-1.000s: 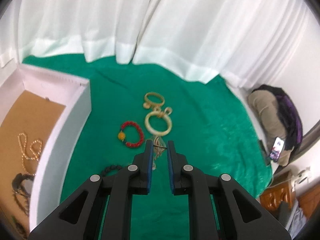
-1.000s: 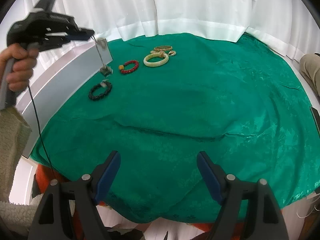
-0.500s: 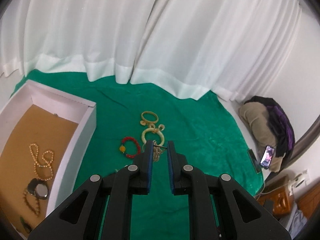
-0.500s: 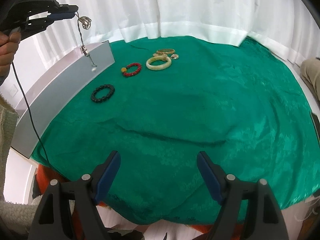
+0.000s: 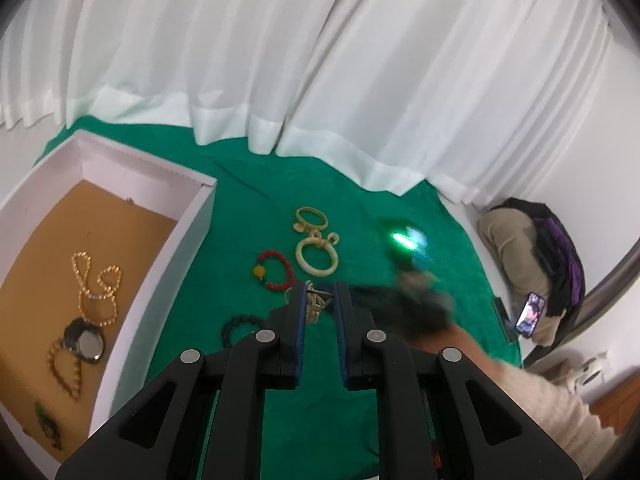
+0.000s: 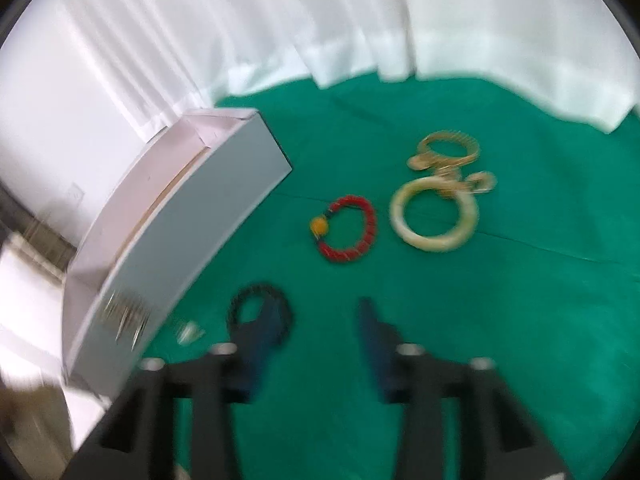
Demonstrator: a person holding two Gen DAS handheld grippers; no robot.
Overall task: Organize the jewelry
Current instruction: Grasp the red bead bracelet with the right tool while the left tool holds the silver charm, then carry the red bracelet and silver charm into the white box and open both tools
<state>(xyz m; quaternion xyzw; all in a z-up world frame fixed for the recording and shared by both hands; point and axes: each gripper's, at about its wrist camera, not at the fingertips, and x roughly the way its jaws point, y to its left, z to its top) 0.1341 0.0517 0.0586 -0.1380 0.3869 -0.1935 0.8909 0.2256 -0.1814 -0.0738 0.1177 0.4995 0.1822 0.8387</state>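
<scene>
My left gripper (image 5: 320,308) is shut on a thin chain necklace (image 5: 313,309) that hangs bunched between its pads, above the green cloth (image 5: 400,208) beside the white box (image 5: 168,264). On the cloth lie a black bead bracelet (image 5: 239,326), a red bracelet (image 5: 274,270), a cream bangle (image 5: 317,256) and a gold bangle (image 5: 311,219). In the blurred right wrist view my right gripper (image 6: 318,320) is closing, with nothing between its pads. Its left finger (image 6: 264,328) overlaps the black bead bracelet (image 6: 258,304). The red bracelet (image 6: 348,234) and cream bangle (image 6: 434,216) lie beyond it.
The box has a tan floor (image 5: 52,240) with a gold bead necklace (image 5: 96,284) and a round pendant (image 5: 85,340). White curtains (image 5: 280,60) close the far edge of the table. A person's sleeve (image 5: 532,408) shows at the lower right. A phone (image 5: 530,314) leans at the far right.
The right gripper swept forward to the bracelets near the box and its jaws narrowed. The left gripper rose with the chain, and more of the box shows.
</scene>
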